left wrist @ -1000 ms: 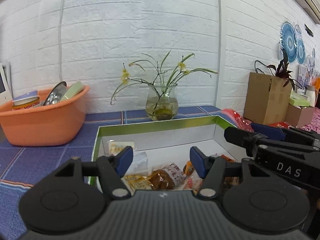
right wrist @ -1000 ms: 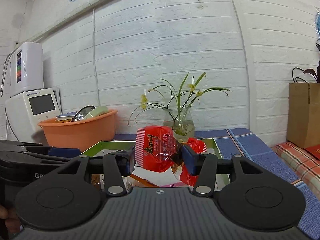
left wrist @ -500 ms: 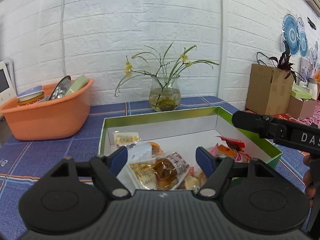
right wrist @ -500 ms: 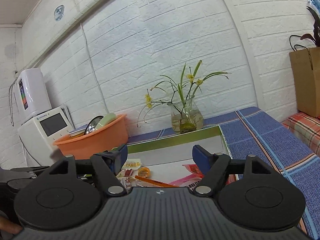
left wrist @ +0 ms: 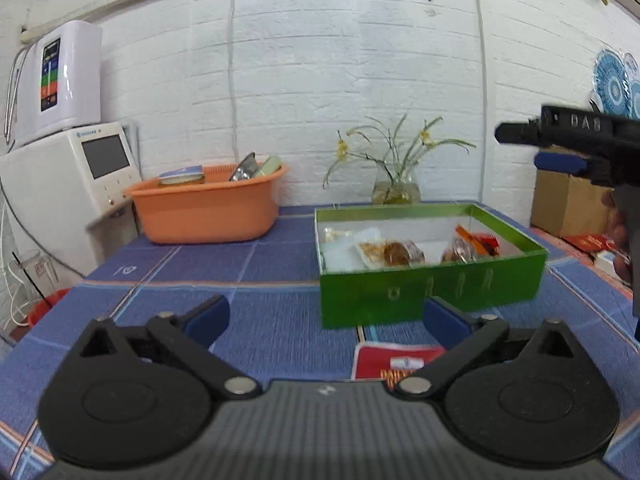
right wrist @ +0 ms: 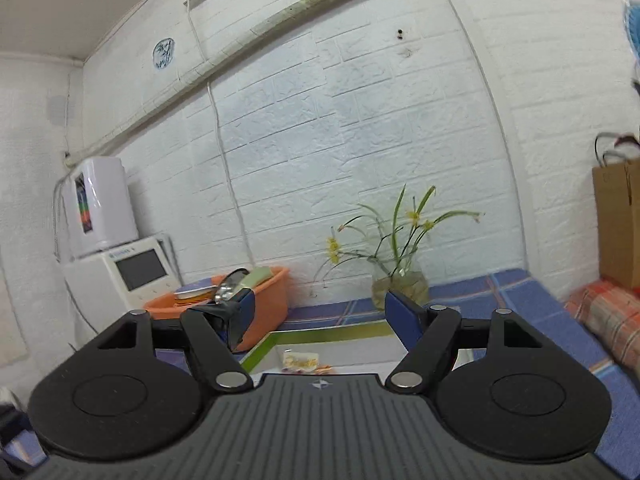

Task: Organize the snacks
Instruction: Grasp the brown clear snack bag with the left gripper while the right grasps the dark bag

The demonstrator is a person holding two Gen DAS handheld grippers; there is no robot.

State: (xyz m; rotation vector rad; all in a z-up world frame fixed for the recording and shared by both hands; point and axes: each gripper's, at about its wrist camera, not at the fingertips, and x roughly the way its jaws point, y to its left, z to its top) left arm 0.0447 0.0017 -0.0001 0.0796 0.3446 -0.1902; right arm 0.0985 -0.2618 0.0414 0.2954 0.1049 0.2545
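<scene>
With both grippers spread wide and empty, your left gripper [left wrist: 326,316], jaws just opened, hangs over the red snack packet [left wrist: 394,362] on the tabletop [left wrist: 256,256]; right gripper [right wrist: 320,312] hovers above the green box [left wrist: 432,288] holding the other snacks; likely your next pick.

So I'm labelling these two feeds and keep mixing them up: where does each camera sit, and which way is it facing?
Left wrist: on the left gripper, jaws open and empty, low over the blue tablecloth, facing the green box of snacks; the right gripper and a hand show at its right edge.
Right wrist: on the right gripper, jaws open and empty, over the box's far end, facing the white brick wall.
Shared: orange basin, flower vase, white appliance, box.
</scene>
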